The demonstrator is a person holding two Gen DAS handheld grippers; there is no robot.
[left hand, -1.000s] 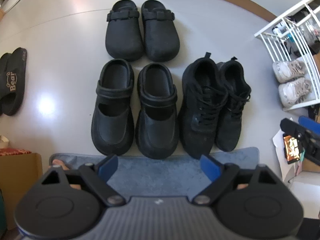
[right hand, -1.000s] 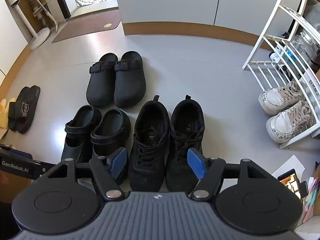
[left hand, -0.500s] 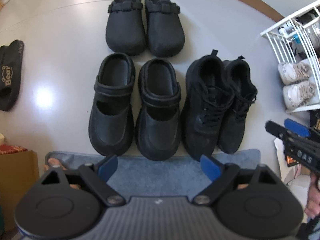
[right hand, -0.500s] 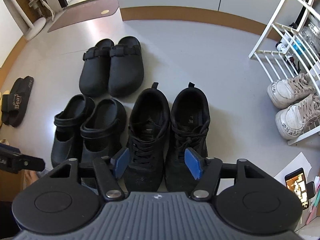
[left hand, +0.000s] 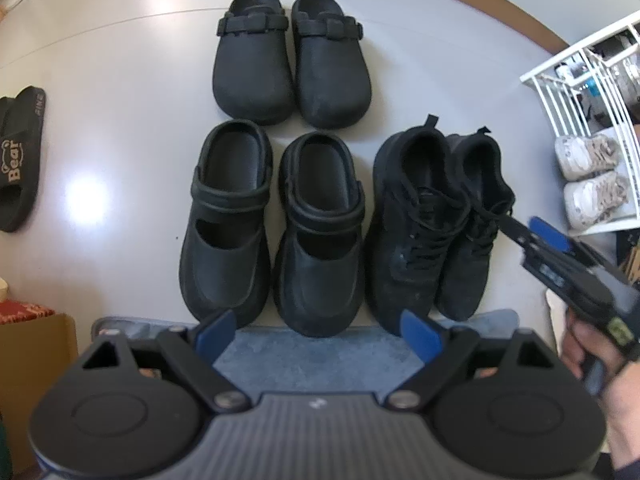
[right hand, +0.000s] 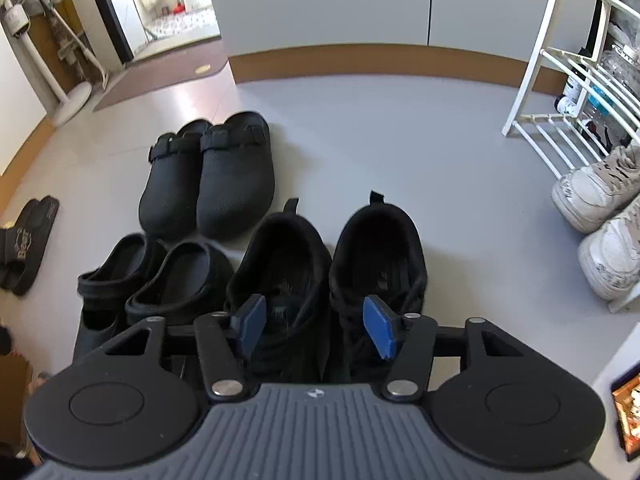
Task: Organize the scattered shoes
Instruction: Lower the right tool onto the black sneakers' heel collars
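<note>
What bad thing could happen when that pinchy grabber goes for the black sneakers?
The right gripper is closing over both black sneakers, which sit pressed together, so it might pinch the inner sides of both, or grab only loose laces and slip. Dragging them could also bump the strap clogs right alongside out of line.

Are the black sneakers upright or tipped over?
Upright: both black sneakers sit on their soles on the floor, openings facing up, side by side.
</note>
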